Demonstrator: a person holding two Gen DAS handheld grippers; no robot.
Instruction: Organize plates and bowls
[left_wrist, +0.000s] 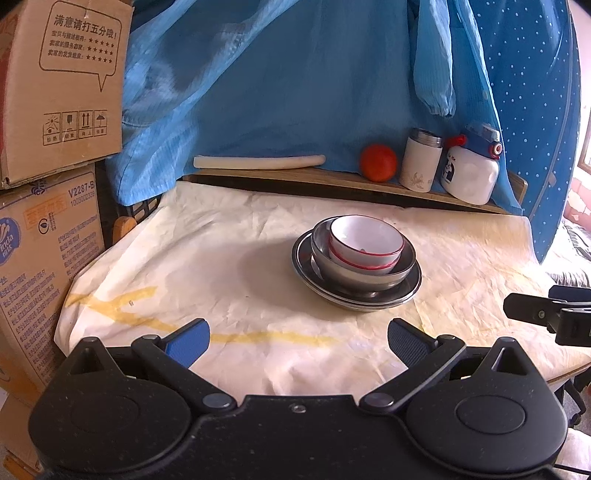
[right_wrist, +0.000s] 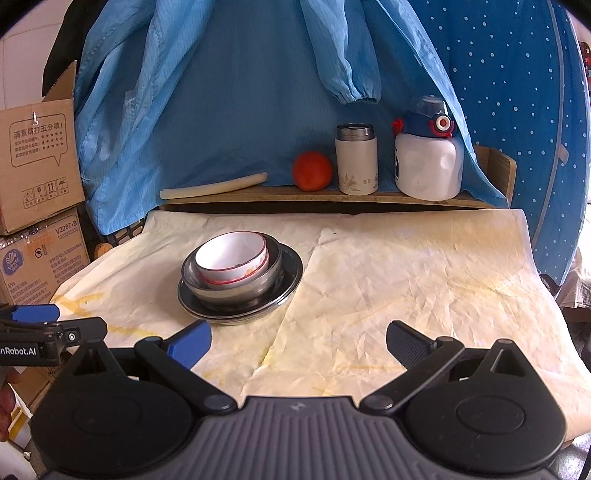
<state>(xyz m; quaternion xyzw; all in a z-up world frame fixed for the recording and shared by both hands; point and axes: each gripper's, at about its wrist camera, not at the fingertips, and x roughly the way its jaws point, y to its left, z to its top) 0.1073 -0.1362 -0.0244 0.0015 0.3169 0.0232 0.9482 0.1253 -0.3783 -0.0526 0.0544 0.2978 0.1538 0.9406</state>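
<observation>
While both the left gripper and right gripper hang spread and empty, the white bowls sit nested in a steel bowl on steel plates, fitting either a finished stack or one awaiting sorting.

The left gripper is level and low at the near edge, its jaws spread wide with nothing between the blue pads. The right gripper sits alongside at about the same height, jaws equally wide and empty. Each shows at the edge of the other's view, and part of a hand shows beneath the left one.
</observation>
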